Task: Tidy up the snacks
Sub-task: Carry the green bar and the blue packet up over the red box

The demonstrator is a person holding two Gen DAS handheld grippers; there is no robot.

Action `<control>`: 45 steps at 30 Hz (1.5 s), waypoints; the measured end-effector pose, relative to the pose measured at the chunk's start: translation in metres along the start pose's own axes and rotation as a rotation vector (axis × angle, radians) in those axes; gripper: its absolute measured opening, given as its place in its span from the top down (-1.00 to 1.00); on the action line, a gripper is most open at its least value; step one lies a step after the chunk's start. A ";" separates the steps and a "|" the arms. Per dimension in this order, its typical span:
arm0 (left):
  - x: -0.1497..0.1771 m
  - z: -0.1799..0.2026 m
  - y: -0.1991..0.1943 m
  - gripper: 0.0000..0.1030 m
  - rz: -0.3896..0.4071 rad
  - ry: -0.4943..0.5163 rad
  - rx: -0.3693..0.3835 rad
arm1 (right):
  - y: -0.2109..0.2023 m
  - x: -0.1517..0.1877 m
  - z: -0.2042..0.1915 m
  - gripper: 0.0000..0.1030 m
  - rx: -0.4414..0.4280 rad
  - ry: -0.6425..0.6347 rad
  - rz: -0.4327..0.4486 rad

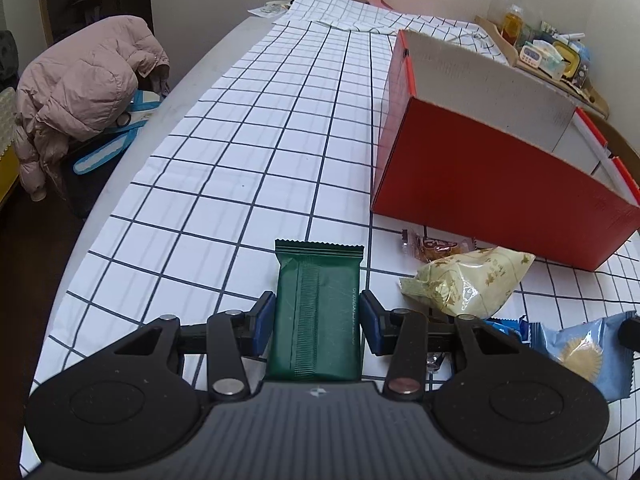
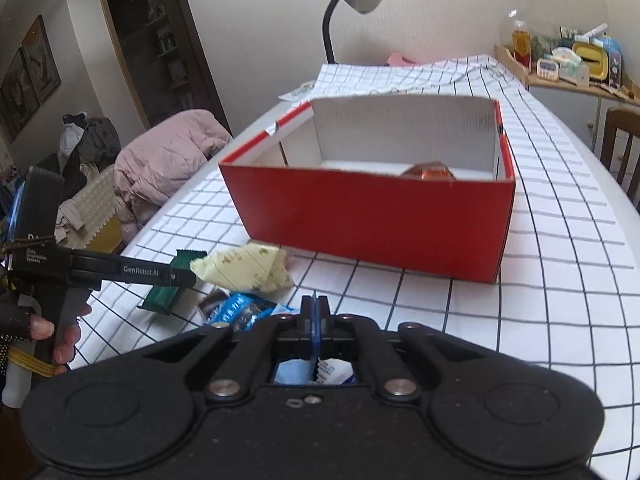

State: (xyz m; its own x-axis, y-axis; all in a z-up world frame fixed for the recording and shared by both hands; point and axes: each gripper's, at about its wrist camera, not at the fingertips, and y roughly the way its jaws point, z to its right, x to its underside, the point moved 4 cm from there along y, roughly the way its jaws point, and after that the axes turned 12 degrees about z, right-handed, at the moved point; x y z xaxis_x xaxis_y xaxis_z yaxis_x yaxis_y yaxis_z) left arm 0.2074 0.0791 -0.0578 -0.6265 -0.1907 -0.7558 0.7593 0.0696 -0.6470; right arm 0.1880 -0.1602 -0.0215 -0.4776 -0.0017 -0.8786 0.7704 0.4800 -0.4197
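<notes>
White cloth printed with a dark grid (image 1: 248, 128) covers the long table, and on it sits the landmark I steer by, an open red box (image 2: 368, 216) with pale inner walls. Progress is early, as I judge it: through the right wrist camera I see only one orange-wrapped snack (image 2: 430, 171) lying inside the box against its near wall, while several packets lie outside on the cloth in front of the box. My left gripper (image 1: 318, 316) is clenched across the width of a dark green packet (image 1: 316, 312), blue pads pressing on its two long edges; the packet is in front of the box and off to its left, clear of it. Its long axis runs straight out along the tongs, the crimped far end pointing away from me, past the box's left side, and its back seam faces up. My right gripper (image 2: 315, 312) is pinched fully together, and a light blue and white wrapper (image 2: 316, 372) shows in the gap behind the pads, seemingly nipped by its edge; it points at the box's near wall. Left to gather, all just in front of the box: a pale yellow pouch (image 1: 466, 280) nearest it, a small orange packet (image 1: 436, 246) touching that pouch, and a blue sweet packet (image 2: 240, 310) closer to me.
</notes>
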 end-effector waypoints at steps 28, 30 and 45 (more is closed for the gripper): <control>-0.120 0.066 -0.053 0.14 0.157 0.135 0.105 | -0.025 -0.136 0.028 1.00 0.077 -0.006 0.263; -0.130 0.075 -0.053 0.14 0.169 0.156 0.105 | -0.020 -0.143 0.034 1.00 0.092 -0.005 0.268; -0.170 0.139 0.017 0.14 0.130 0.247 0.064 | 0.048 -0.153 0.081 1.00 0.194 0.053 0.213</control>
State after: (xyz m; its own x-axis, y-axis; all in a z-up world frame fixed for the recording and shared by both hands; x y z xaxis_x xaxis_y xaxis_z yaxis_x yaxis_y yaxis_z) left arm 0.3514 -0.0231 0.0737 -0.5413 0.0610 -0.8386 0.8405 0.0141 -0.5416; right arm 0.3324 -0.2073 0.0743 -0.3139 0.1292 -0.9406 0.9196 0.2879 -0.2673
